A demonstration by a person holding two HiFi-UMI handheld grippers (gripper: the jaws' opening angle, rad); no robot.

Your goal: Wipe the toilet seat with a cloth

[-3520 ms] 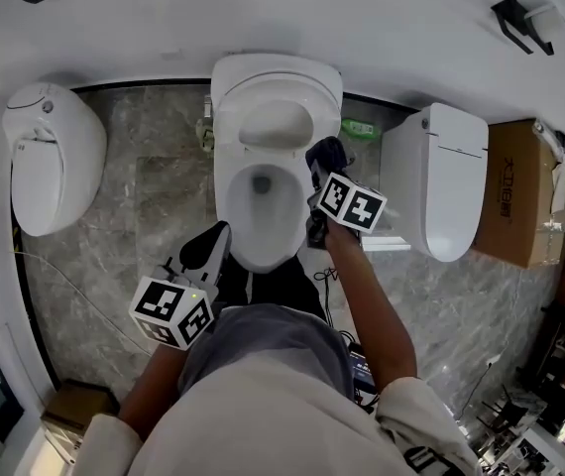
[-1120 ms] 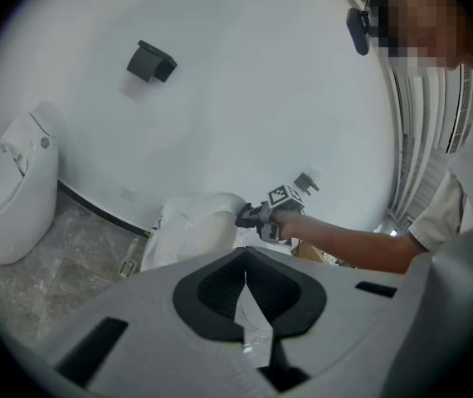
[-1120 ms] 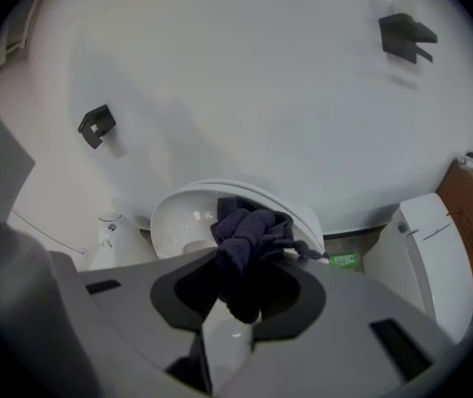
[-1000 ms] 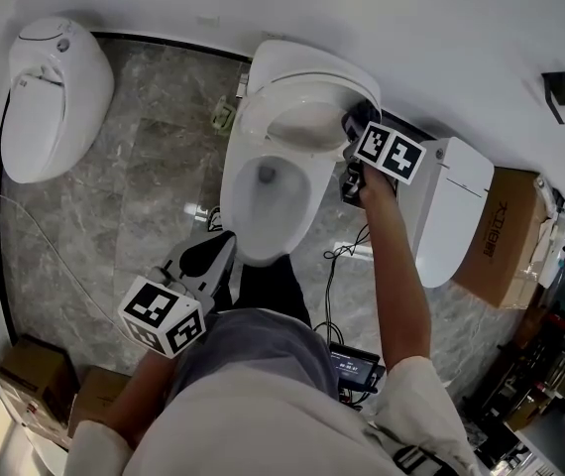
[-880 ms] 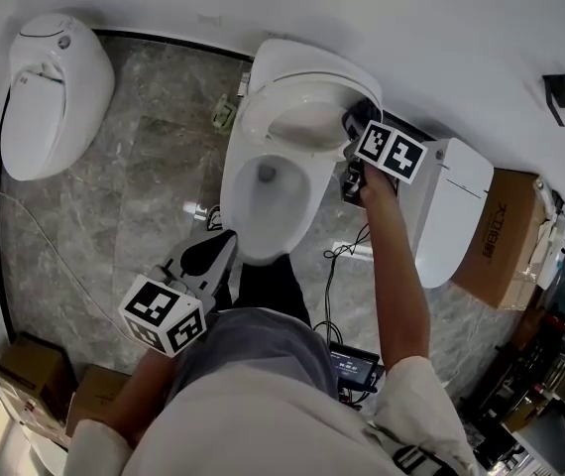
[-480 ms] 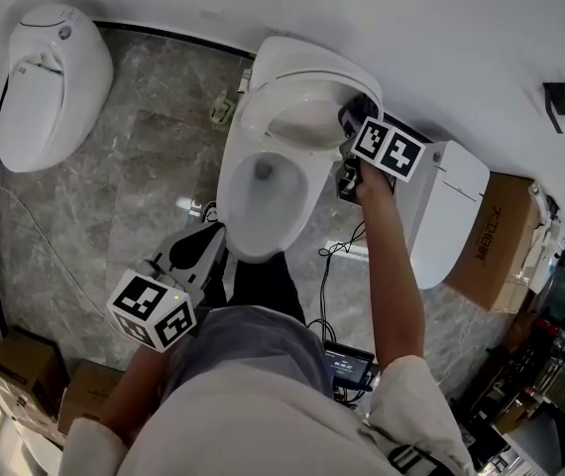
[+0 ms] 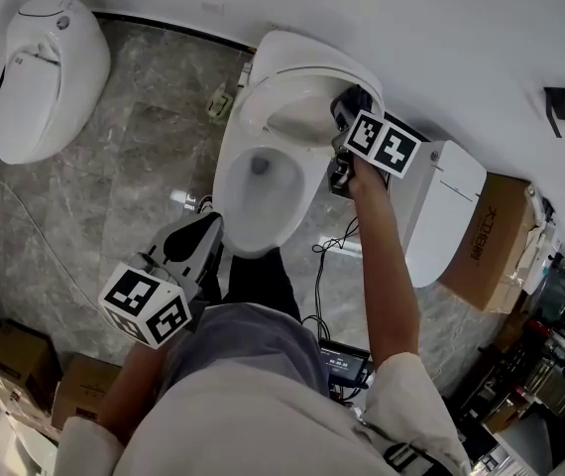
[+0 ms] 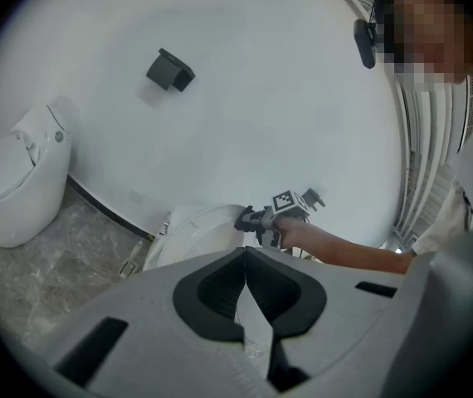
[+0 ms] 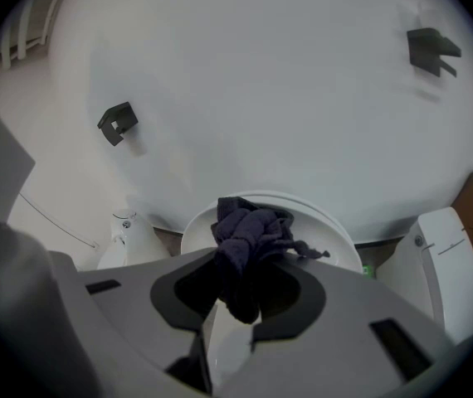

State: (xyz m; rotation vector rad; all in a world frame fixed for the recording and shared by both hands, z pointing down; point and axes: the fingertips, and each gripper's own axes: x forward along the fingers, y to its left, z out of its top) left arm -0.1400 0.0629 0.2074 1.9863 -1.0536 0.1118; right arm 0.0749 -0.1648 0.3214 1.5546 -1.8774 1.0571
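Grey marble floor (image 7: 134,167) and a white wall surround the toilet (image 7: 228,196), whose lid (image 7: 292,72) stands raised. On the person's right, the hand-held gripper (image 9: 235,301) is clamped on a dark, bunched cloth (image 9: 249,230), held at the toilet's right rear edge just beside the lid. Lower down, the left hand-held gripper (image 8: 245,276) has its jaws together and empty, near the toilet's front end and well apart from the cloth.

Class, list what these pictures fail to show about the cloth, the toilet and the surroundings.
- Head view: the right gripper hides whether the cloth touches the toilet.
- Right gripper view: its own body hides the toilet's front.
- Head view: print on the cardboard box is too small.
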